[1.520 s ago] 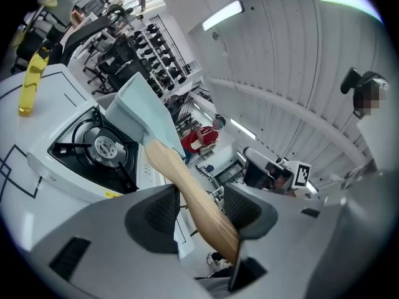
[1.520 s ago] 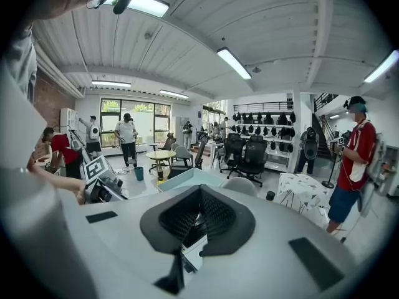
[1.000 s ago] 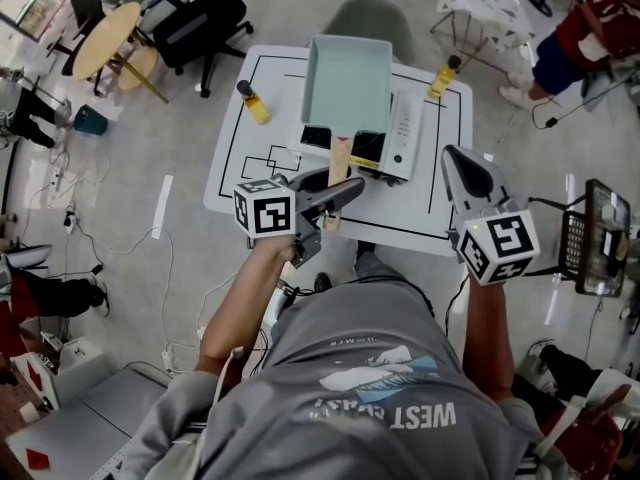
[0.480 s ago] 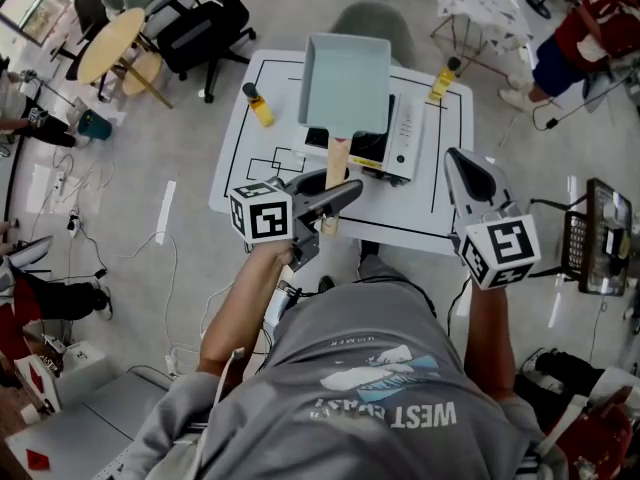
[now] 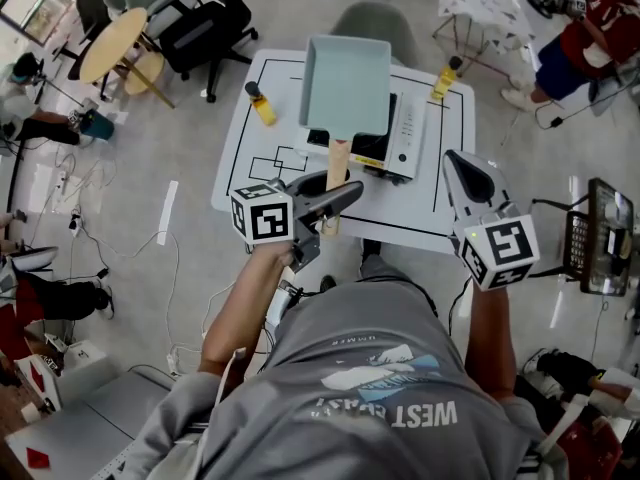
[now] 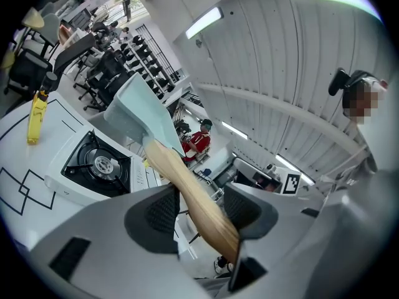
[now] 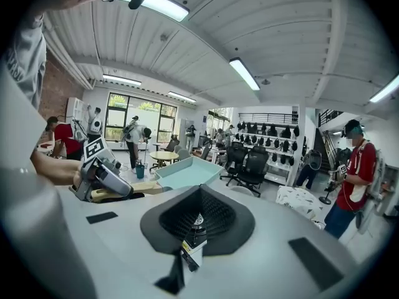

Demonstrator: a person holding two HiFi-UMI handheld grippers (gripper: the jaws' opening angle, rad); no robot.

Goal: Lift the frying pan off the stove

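Note:
A pale green rectangular frying pan (image 5: 345,83) with a wooden handle (image 5: 337,168) hangs in the air above the white gas stove (image 5: 405,133). My left gripper (image 5: 340,193) is shut on that handle. In the left gripper view the handle (image 6: 187,192) runs between both pads, the pan (image 6: 140,108) is tilted up, and the bare burner (image 6: 96,164) lies below it. My right gripper (image 5: 455,158) hovers over the table's right front with its jaws together and nothing in them. From the right gripper view, the pan (image 7: 187,172) floats beside my left gripper (image 7: 103,176).
The stove stands on a white table (image 5: 440,218) marked with black lines. One yellow bottle (image 5: 262,106) lies left of the stove, and another (image 5: 445,78) stands at the far right corner. Office chairs, a round table and people surround the table.
The pan has risen slightly off the stove with my left gripper still shut on its handle. My right gripper has barely moved.

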